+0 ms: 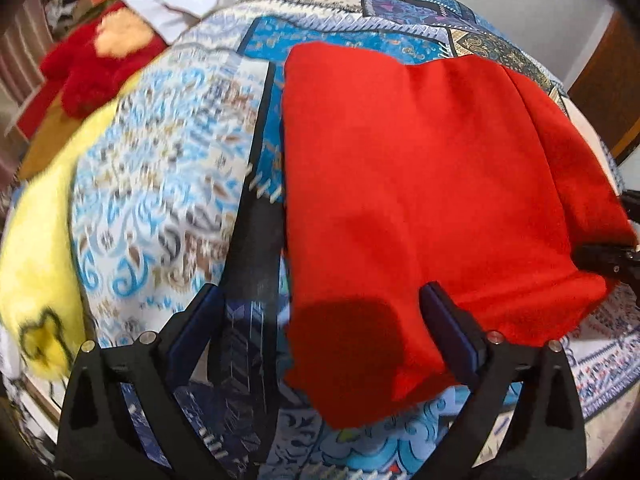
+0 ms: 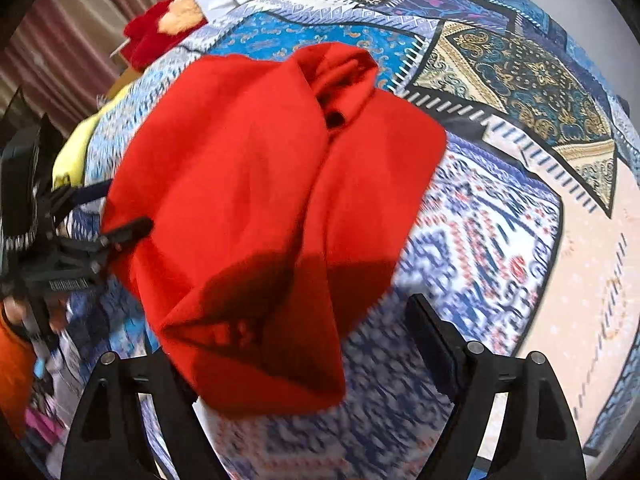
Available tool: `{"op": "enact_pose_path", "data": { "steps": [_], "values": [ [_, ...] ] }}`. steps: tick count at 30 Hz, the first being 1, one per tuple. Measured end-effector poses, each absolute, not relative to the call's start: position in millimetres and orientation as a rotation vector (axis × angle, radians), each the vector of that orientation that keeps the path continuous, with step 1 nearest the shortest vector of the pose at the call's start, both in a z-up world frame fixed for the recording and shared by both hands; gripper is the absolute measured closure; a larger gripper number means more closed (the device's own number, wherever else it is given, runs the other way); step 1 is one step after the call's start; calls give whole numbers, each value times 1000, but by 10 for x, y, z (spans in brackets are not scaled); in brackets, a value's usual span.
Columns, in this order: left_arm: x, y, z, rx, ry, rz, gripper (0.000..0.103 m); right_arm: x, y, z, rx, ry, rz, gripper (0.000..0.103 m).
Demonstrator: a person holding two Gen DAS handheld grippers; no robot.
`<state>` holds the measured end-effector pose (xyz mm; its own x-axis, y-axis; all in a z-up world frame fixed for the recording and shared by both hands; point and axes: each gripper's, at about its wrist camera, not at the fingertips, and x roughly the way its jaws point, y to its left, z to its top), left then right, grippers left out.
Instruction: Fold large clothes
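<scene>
1. Patchwork in blues, creams and golds covers the bed (image 1: 168, 152), the largest thing we see; every place below is told from the red garment lying on it.
2. We see the red garment (image 1: 420, 200) spread across the middle of the bed in a rough folded block, with a bunched, twisted part at its far end in the right wrist view (image 2: 340, 76).
3. To its left in the left wrist view lies a yellow plush item (image 1: 36, 264), and farther back on that side a red furry item (image 1: 88, 76) beside a white cloth (image 1: 192, 0).
4. Our left gripper (image 1: 320, 312) hovers at the garment's near left corner, jaws spread wide; cloth lies between them, but the pads do not press on it.
5. Our right gripper (image 2: 296, 336) is over the garment's near edge, jaws likewise apart and gripping nothing.
</scene>
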<state>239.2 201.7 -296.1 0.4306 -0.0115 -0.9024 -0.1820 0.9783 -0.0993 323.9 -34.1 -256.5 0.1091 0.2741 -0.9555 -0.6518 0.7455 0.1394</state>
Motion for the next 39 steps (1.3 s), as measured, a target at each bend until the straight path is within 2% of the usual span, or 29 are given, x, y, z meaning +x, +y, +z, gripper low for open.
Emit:
{"op": "enact_pose_path", "data": {
  "steps": [9, 16, 25, 32, 39],
  "values": [
    [2217, 1980, -2773, -111, 1126, 125, 3, 3139, -595, -2451, -359, 1271, 697, 19],
    [2233, 1974, -2423, -38, 1051, 159, 4, 3041, -679, -2079, -351, 1172, 699, 19],
    [2773, 2102, -2050, -60, 950, 201, 4, 3373, -313, -1650, -208, 1067, 728, 18],
    [3304, 2124, -2158, -42, 948, 204, 4, 3882, 134, -2028, -190, 1134, 708, 18],
    [3756, 2282, -2759, -79, 1076, 232, 2, 4322, 183, -2677, -152, 1291, 666, 18]
  ]
}}
